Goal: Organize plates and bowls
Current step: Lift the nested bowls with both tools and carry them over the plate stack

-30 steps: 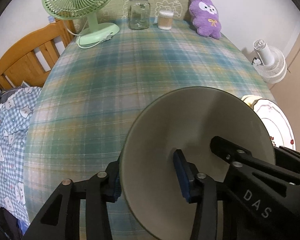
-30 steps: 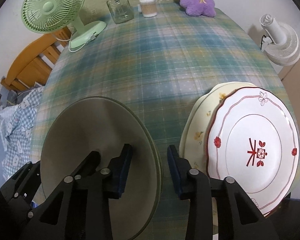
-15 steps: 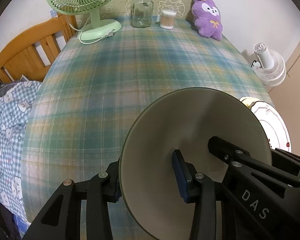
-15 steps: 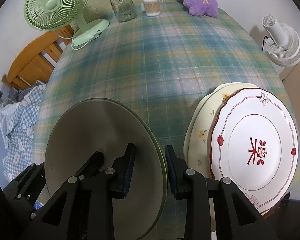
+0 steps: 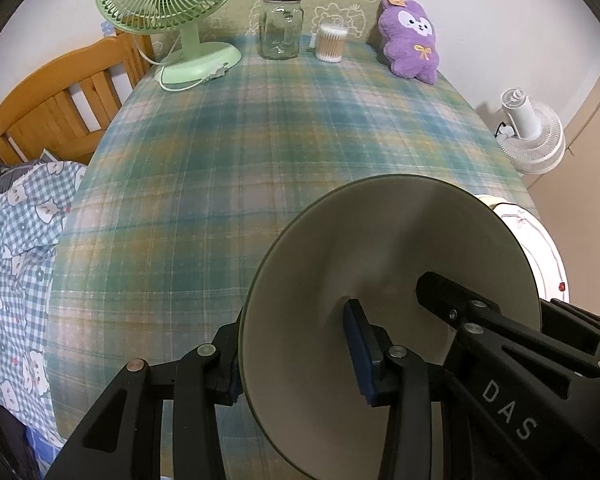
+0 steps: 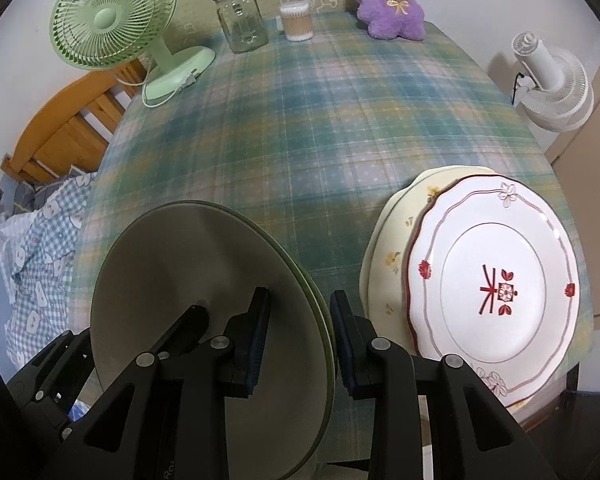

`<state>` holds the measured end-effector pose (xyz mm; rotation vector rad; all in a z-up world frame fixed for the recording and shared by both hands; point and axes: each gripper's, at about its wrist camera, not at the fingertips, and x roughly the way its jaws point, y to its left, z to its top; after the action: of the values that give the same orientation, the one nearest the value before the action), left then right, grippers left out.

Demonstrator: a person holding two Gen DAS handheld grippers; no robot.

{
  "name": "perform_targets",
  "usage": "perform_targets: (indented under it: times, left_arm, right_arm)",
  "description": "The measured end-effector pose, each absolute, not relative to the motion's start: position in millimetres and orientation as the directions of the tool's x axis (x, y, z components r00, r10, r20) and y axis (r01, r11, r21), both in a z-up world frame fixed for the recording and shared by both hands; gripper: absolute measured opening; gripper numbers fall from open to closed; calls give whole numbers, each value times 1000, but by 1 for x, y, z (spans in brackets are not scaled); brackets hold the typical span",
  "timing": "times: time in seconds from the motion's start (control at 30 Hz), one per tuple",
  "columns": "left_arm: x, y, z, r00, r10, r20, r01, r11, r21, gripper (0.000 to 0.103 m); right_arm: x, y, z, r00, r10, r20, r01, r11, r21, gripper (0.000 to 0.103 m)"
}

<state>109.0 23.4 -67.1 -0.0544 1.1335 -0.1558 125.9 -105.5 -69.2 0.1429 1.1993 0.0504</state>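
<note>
Grey plate (image 5: 384,264) held tilted above the tablecloth (image 5: 260,152), opposite rims between the narrow jaws of left gripper (image 5: 296,350) and right gripper (image 6: 298,338). Risk: slipping, striking the plate stack (image 6: 492,280) just beside.

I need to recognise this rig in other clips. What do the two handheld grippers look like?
Both the left gripper and the right gripper are matte black with jointed linkage arms, round silver rivets and dark blue pads. White letters "DAS" mark the right one's body.
</note>
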Motion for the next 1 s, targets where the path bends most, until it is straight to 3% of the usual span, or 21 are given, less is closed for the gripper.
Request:
perform_targets:
  times: [1.0]
  left_arm:
    - [123,-84,-20,450,-167,-877,136,984,-118,40]
  right_arm:
    - [135,-210,-18,395,82,-915,75,990,121,35]
